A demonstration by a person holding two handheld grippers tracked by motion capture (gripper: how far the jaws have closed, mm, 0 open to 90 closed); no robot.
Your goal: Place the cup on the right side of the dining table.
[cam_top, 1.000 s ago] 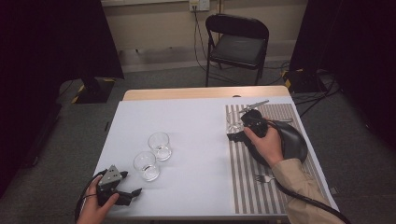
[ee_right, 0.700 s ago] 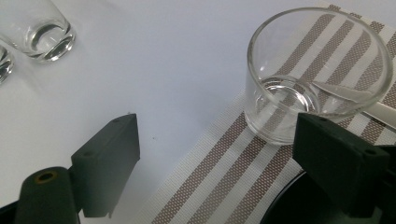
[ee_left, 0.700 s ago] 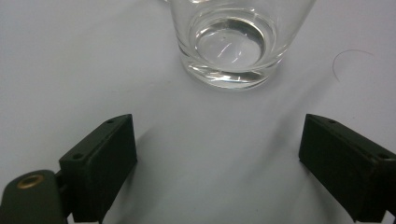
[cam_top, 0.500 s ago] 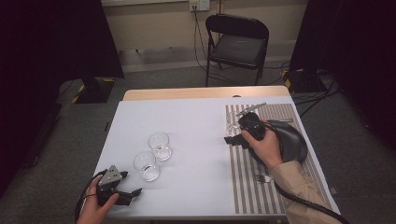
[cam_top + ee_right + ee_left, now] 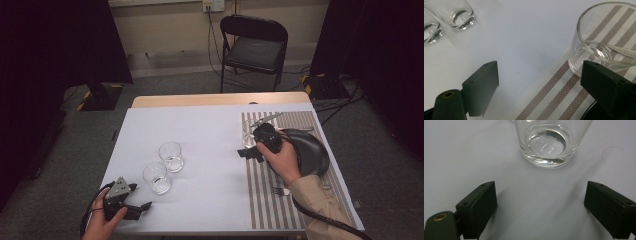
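Three clear empty glasses stand on the table. Two are close together at the left, one farther point(image 5: 171, 156) and one nearer point(image 5: 156, 177). My left gripper point(image 5: 140, 196) rests at the front left, open, with the nearer glass point(image 5: 549, 145) just beyond its jaws and nothing between them point(image 5: 541, 207). The third glass point(image 5: 248, 134) stands on the left edge of a striped placemat point(image 5: 260, 195). My right gripper point(image 5: 246, 154) hovers just in front of it, open and empty point(image 5: 541, 85). That glass point(image 5: 604, 40) shows beside its right jaw, and the other two point(image 5: 459, 12) lie farther off.
A black plate point(image 5: 310, 150) lies on the placemat under the person's right hand. A fork point(image 5: 282, 191) sits at the mat's near end and a utensil point(image 5: 265, 119) at its far end. A folding chair point(image 5: 255, 47) stands beyond the table.
My right gripper has drawn back toward the person and slightly left, away from the glass on the placemat. The left gripper and the glasses have stayed put.
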